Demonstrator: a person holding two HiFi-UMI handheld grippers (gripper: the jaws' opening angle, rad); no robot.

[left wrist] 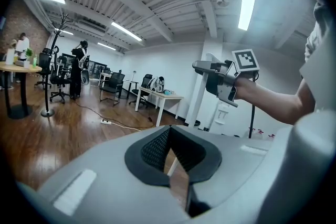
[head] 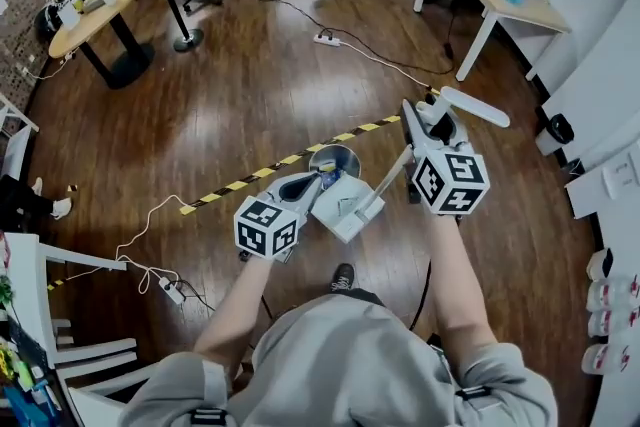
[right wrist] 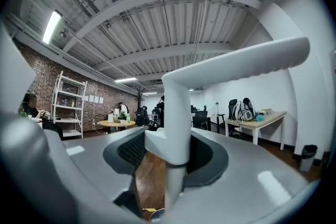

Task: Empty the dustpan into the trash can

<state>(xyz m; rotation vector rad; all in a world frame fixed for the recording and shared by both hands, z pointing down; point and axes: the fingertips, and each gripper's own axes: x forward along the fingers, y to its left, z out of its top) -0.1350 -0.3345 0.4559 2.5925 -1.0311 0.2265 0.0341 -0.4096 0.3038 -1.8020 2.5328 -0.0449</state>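
My right gripper (head: pixel 428 117) is shut on the white long handle (head: pixel 472 105) of the dustpan, held about level; the handle's bent grip (right wrist: pixel 231 68) rises between the jaws in the right gripper view. The white dustpan box (head: pixel 345 207) hangs at the pole's lower end, in front of my body. Just beyond it on the floor stands the round metal trash can (head: pixel 335 158). My left gripper (head: pixel 308 185) sits at the dustpan's left side, its jaws close together with nothing between them. The right gripper (left wrist: pixel 218 81) also shows in the left gripper view.
Yellow-black tape (head: pixel 290 158) runs across the wood floor past the can. A power strip (head: pixel 327 40) and cable lie further out, another strip (head: pixel 172 290) to my left. A desk (head: pixel 500 0) stands at the right wall, a round table (head: pixel 95 10) far left, a white chair (head: pixel 60 315) near left.
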